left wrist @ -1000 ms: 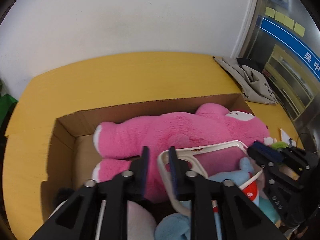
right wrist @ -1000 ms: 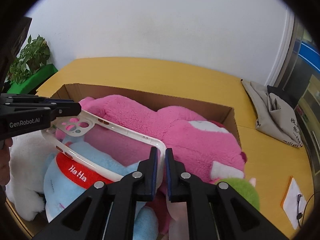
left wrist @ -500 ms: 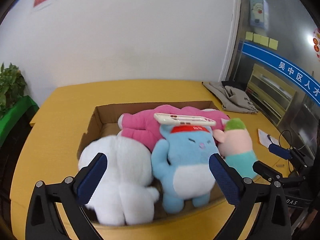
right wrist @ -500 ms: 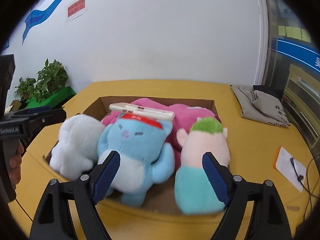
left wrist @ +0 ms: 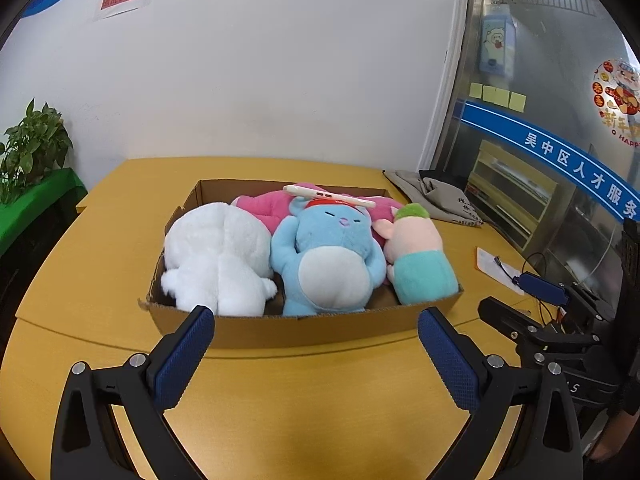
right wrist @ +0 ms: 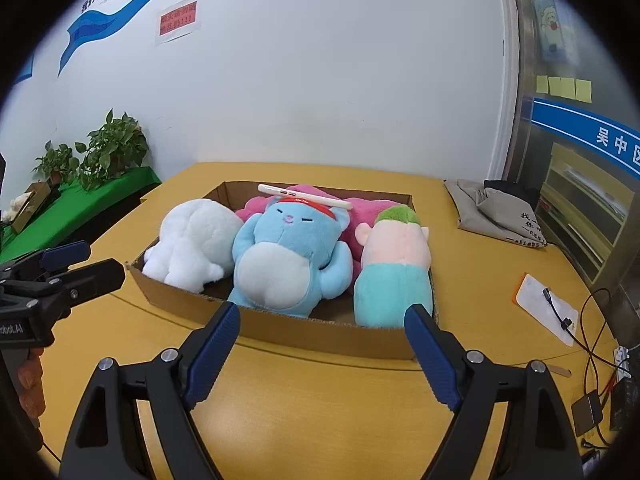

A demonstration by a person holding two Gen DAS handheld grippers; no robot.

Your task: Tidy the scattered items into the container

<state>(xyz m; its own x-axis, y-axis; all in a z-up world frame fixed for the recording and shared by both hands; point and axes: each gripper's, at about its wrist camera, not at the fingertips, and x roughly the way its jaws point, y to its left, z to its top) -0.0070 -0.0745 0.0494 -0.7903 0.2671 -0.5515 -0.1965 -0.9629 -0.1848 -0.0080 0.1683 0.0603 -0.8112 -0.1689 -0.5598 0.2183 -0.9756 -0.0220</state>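
Note:
A cardboard box [left wrist: 304, 330] [right wrist: 320, 336] on the yellow table holds a white plush [left wrist: 218, 256] [right wrist: 192, 240], a blue plush [left wrist: 330, 252] [right wrist: 286, 256], a pink plush [left wrist: 264, 206] [right wrist: 366, 212] and a green-haired plush [left wrist: 418, 252] [right wrist: 394, 268]. A white phone case [left wrist: 328, 196] [right wrist: 304, 197] lies across the blue plush's head. My left gripper [left wrist: 316, 354] is open and empty in front of the box. My right gripper [right wrist: 322, 354] is open and empty, also in front of the box.
A grey cloth bag [left wrist: 436, 196] [right wrist: 496, 212] lies at the table's back right. A card with a cable [right wrist: 546, 308] [left wrist: 498, 270] lies at the right. Potted plants [right wrist: 100, 156] stand on a green shelf at left. The wall is behind the table.
Both grippers let go of the phone case, opened wide and pulled back from the box. The case now rests on the blue plush's head.

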